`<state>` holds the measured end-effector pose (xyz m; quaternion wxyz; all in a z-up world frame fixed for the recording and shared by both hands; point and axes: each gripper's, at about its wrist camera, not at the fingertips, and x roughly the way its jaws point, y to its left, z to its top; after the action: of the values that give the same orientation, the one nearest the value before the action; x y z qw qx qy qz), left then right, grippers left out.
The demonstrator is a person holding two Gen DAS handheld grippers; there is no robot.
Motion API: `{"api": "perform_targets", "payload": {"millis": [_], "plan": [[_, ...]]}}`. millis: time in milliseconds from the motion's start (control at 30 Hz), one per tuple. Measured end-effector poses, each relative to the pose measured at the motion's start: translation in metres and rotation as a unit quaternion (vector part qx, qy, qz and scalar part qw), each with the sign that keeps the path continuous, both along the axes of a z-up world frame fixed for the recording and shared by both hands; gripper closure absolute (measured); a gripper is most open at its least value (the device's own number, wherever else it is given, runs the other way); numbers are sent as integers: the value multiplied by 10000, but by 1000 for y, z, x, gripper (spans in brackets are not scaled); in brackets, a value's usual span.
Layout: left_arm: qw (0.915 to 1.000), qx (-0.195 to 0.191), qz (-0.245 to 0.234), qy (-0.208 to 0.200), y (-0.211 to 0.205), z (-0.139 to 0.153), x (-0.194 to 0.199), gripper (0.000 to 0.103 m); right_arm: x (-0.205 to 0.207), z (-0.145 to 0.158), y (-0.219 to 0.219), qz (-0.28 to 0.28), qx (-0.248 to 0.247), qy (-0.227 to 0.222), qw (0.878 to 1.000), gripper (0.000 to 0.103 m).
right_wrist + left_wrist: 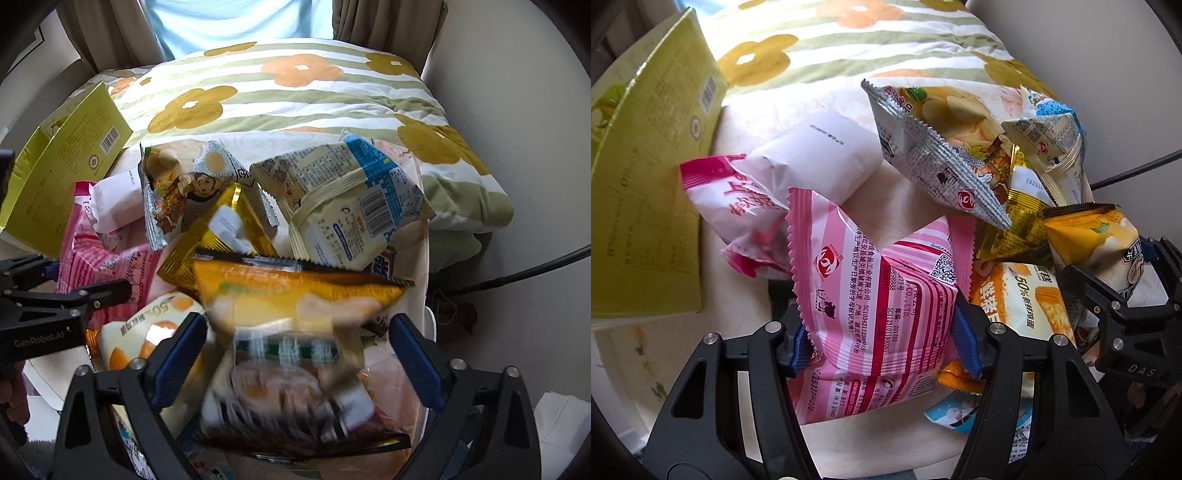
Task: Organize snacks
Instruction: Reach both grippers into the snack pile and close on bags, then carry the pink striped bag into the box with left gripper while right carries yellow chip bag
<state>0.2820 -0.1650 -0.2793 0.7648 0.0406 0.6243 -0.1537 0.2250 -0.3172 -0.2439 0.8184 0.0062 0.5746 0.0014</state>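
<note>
Basically, sorting has barely begun, judging by how things lie. The left tongs [882,332] are clamped on a pink striped packet [879,295], blue pads pressing both its sides, packet puffed up between them and held above the pale tray [901,195] w/ the rest of the snacks. The right tongs [295,354] stand wide apart around a yellow-orange bag [295,299]; neither pad clearly touches it, and the bag is blurred in the right wrist view, so can't tell whether it's being let go or approached.

Left to do: nearly everything, I'd say. Snacks sit in one jumbled heap on the tray:
- silver chip bag [934,147] tilted on top, middle
- blue-and-cream packet [351,199] on the right side of the pile
- gold foil packet [229,229] wedged under those two
- white-and-orange pack marked 50% [1027,299] low in the pile, just beside the pink one
- white wrapped packet [827,151] and another pink-white bag [738,199] toward the left

A yellow-green carton [646,184] stands at the tray's left edge, flap up; prob. the place snacks go, but its inside isn't visible, so can't tell if anything's in it yet. Floral quilt [295,96] lies behind the tray.

No grouping by kind or colour shows so far.
</note>
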Motion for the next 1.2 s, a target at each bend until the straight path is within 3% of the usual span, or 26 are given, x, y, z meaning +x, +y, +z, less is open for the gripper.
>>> {"api": "perform_targets", "payload": {"millis": [67,200,333,700,1000,1200], "plan": [[10000,48,15,-55,2,3,-1,45,-2,-2,-3,-52,0,55,10000,12],[9998,92,38,-158,5,11,-5,44,-5,-6,-8,-128,145,132,9997,31],[9994,162,47,-294,5,20,-12,44,-8,-7,-10,-208,255,121,9994,37],[9968,370,12,-714,15,65,-24,44,-16,11,-12,-260,461,-133,9985,41],[9916,-89,-85,-1287,39,116,-21,44,-27,55,1,-482,273,-667,9962,41],[9854,-447,-120,-1636,82,150,-10,44,-23,92,27,-544,13,-996,9935,41]]}}
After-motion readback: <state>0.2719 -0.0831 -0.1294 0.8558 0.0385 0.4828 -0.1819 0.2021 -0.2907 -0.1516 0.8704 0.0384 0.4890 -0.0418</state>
